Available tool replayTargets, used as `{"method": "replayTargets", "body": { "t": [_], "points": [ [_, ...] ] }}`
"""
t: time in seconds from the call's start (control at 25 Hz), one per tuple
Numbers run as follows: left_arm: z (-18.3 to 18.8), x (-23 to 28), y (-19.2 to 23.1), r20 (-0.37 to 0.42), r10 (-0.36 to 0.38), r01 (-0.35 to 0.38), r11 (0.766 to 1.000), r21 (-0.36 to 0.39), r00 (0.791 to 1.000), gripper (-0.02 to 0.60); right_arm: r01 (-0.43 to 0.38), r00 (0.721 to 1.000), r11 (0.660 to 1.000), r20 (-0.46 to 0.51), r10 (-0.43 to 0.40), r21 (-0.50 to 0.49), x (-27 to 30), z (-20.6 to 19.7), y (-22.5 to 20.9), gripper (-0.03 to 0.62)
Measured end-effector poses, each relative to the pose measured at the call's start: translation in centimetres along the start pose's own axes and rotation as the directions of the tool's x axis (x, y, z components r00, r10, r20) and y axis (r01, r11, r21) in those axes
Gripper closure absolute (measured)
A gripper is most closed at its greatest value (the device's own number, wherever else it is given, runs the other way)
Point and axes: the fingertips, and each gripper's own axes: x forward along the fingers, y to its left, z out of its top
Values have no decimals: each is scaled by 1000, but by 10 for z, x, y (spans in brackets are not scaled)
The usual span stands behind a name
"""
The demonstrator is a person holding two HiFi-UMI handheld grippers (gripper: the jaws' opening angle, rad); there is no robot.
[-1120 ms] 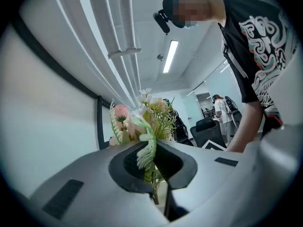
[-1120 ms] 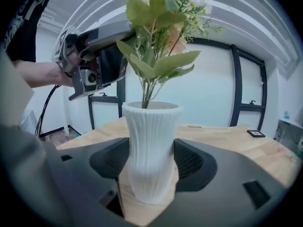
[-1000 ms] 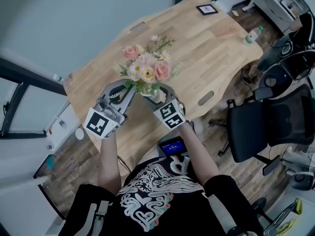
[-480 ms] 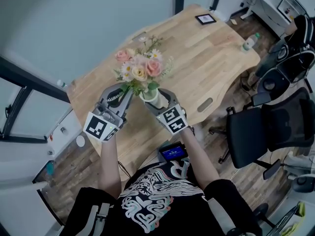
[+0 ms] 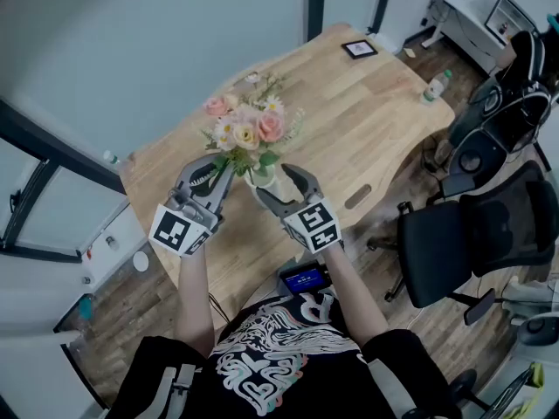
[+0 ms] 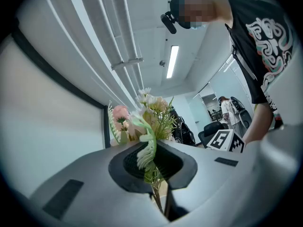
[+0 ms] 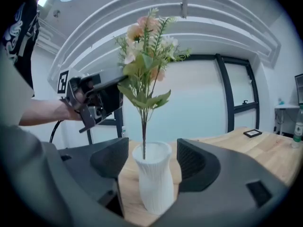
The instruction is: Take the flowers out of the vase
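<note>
The flowers (image 5: 244, 129), stems dipping into the white ribbed vase (image 7: 152, 178), are pinched by the left gripper's (image 5: 225, 168) closed jaws, while the right gripper's (image 7: 152, 157) jaws stand spread either side of the vase, seemingly clear of it, above a pale wooden table (image 5: 376, 103) whose far framed card (image 5: 359, 49) is too small to read.
</note>
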Motion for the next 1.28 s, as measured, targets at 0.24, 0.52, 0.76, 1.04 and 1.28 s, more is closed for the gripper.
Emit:
{"method": "replayTargets", "body": {
  "t": [0.24,0.52,0.76,1.04,1.28],
  "points": [
    [12,0,-2,22,7,-7,1000,9,1000,563,20,993,1000,117,-20,9,-18,43,-3,292],
    [30,-1,-6,37,18,-20,999,44,999,563,30,978,1000,206,-30,5,-39,73,5,292],
    [51,-4,-7,61,25,-29,997,67,998,563,94,961,996,262,-90,-4,-58,95,4,448],
    [68,-13,1,80,46,-52,997,65,996,563,119,943,993,313,-111,-7,-69,120,3,588],
    [71,-17,1,76,59,-64,995,70,995,563,100,946,994,314,-84,-35,-67,119,17,588]
  ]
}}
